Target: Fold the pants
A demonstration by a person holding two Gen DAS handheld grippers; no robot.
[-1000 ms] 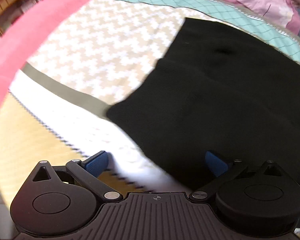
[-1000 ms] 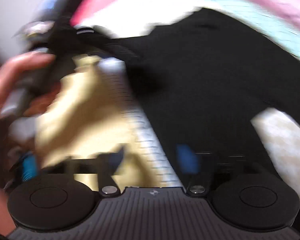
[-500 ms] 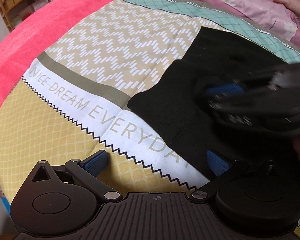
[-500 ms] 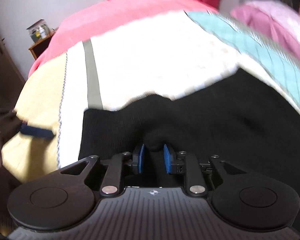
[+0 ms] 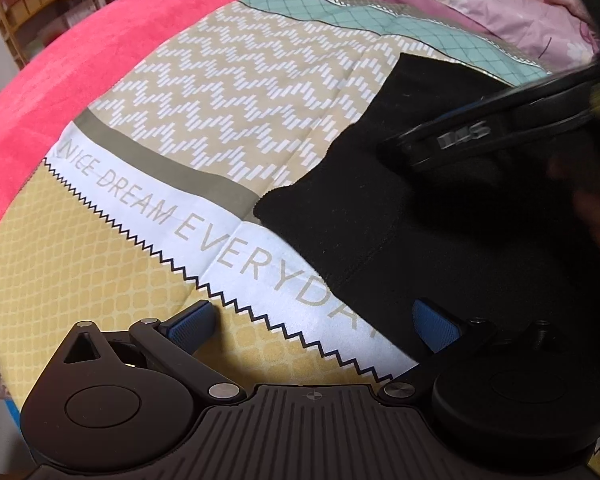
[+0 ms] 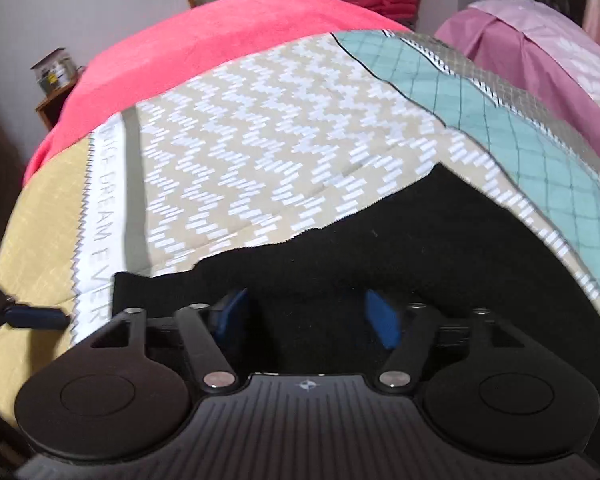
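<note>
1. Pants (image 5: 440,208), black and already folded over on themselves, lie on the patterned bedspread (image 5: 236,92) that covers the bed, toward its teal-checked band.
2. My left hand-held gripper (image 5: 320,322) hangs released, its blue pads spread wide; one pad is over the yellow part of the bedspread, the other at the near hem of the pants, and nothing is pinched between them.
3. My right hand-held gripper (image 6: 308,316) sits low over the black fabric with its jaws opening; cloth lies between the pads (image 6: 382,318), but they do not press on it.
4. I see a pink blanket (image 6: 204,36) beyond the bedspread.
</note>
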